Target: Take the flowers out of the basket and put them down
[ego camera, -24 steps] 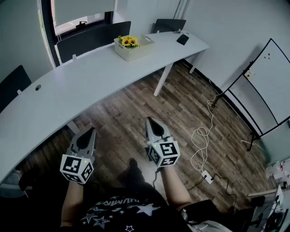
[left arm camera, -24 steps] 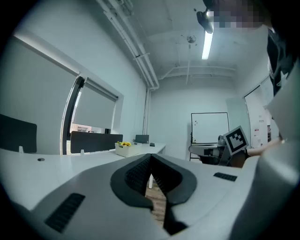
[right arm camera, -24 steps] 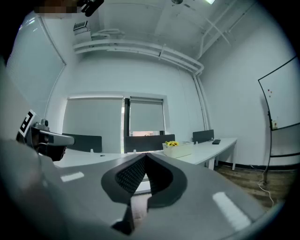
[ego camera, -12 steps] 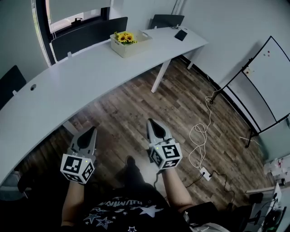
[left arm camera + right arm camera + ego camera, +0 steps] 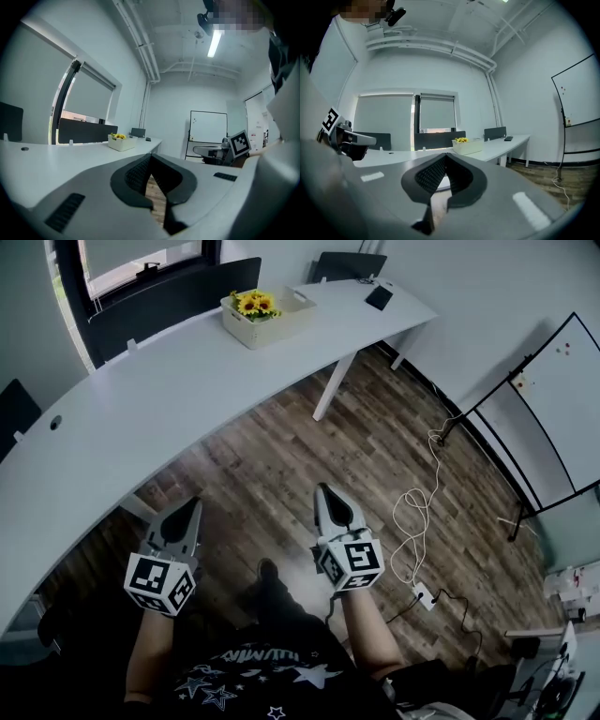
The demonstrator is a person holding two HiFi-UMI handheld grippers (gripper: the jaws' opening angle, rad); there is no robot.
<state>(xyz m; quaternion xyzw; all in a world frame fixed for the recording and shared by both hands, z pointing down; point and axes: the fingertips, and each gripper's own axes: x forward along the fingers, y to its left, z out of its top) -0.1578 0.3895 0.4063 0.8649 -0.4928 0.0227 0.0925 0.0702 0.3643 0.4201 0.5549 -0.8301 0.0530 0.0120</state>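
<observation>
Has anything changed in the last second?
Almost nothing. The desk and basket slid slightly up and left in the head view, so probably only the camera moved. Nothing was grasped or released: the flowers sit in the basket, and the left gripper and right gripper stay shut, empty, over the floor.

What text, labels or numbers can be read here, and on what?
No text reads clearly.
Print on the shirt: white lettering above stars, too blurred to read.
Cubes of the left hand-held gripper and right hand-held gripper: square coded markers only, no words.
Marks on the whiteboard: too small to read.
</observation>
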